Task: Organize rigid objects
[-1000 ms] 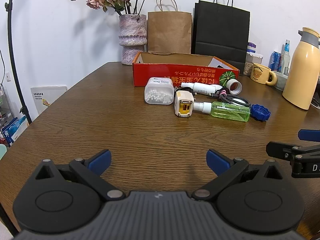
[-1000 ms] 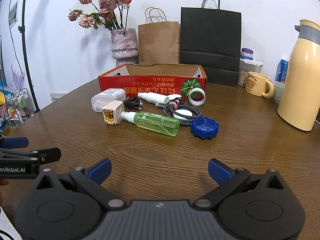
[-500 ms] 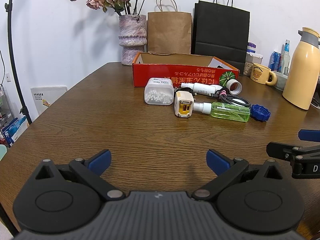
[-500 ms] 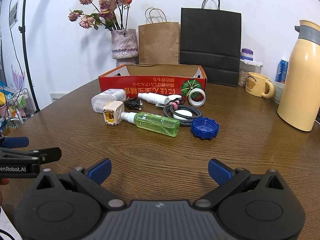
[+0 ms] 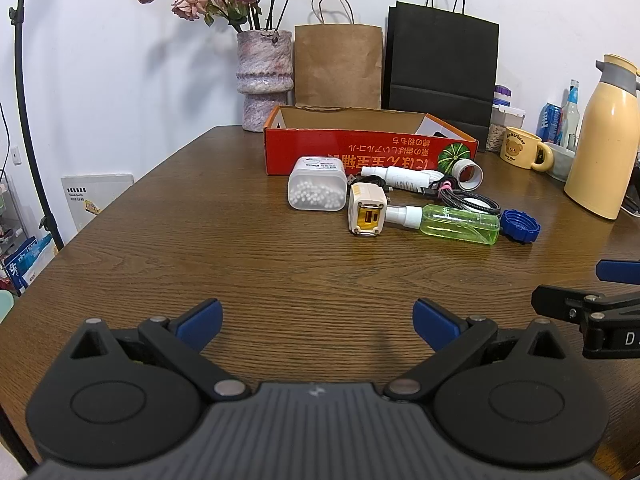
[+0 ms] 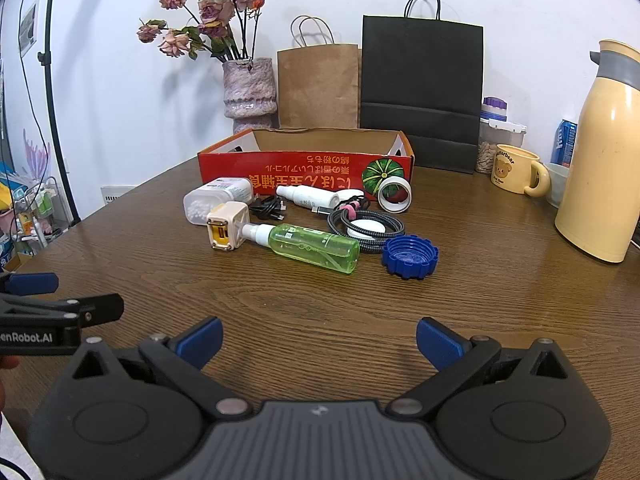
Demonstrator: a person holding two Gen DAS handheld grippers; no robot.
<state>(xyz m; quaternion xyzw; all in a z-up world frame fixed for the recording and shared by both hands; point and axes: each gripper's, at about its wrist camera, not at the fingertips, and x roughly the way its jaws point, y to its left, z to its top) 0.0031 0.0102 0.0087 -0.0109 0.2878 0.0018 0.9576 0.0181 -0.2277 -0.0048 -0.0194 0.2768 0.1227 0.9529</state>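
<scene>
Nothing is grasped yet. The red box (image 6: 304, 160) sits open on the bench (image 6: 480, 300); before it lie a green bottle (image 6: 316, 246), charger (image 6: 227, 226) and blue cap (image 6: 410, 257). Both grippers' jaws hang apart, well short; next, reach for one.

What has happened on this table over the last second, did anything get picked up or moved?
Nothing visibly changed. The left gripper and the right gripper stay open over the wooden table, holding nothing. The green spray bottle, the blue cap, the charger block and the other small items lie in front of the red box exactly as before.
</scene>
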